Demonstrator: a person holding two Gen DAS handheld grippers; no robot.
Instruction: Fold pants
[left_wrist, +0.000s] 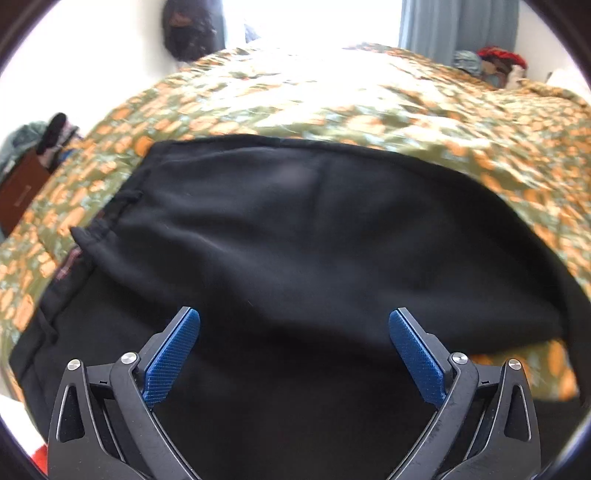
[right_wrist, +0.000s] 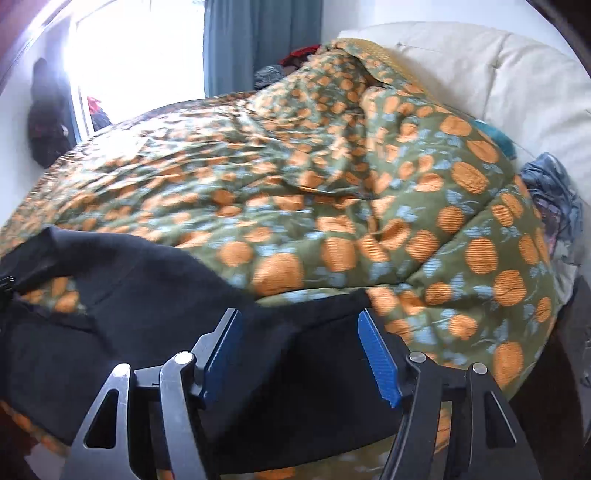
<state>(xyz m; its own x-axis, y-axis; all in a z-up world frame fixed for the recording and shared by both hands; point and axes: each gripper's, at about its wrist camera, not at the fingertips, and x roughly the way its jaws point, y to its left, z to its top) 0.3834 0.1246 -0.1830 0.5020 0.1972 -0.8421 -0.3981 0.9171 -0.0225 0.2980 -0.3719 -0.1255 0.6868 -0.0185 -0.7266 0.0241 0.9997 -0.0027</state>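
Black pants (left_wrist: 314, 236) lie on a bed with a green and orange patterned cover (left_wrist: 369, 103). In the left wrist view the waistband with its drawstring (left_wrist: 110, 218) is at the left. My left gripper (left_wrist: 294, 325) is open above the black fabric, with nothing between its blue pads. In the right wrist view a pant leg (right_wrist: 122, 295) stretches left across the cover (right_wrist: 369, 206). My right gripper (right_wrist: 300, 325) is open over the leg's end; fabric lies beneath the blue pads, not pinched.
A cream headboard (right_wrist: 498, 74) stands at the right. Bundled clothes (right_wrist: 554, 192) lie beside it. A dark bag (right_wrist: 48, 122) hangs on the wall by the bright window and blue curtain (right_wrist: 258, 37). A brown box (left_wrist: 18, 192) stands left of the bed.
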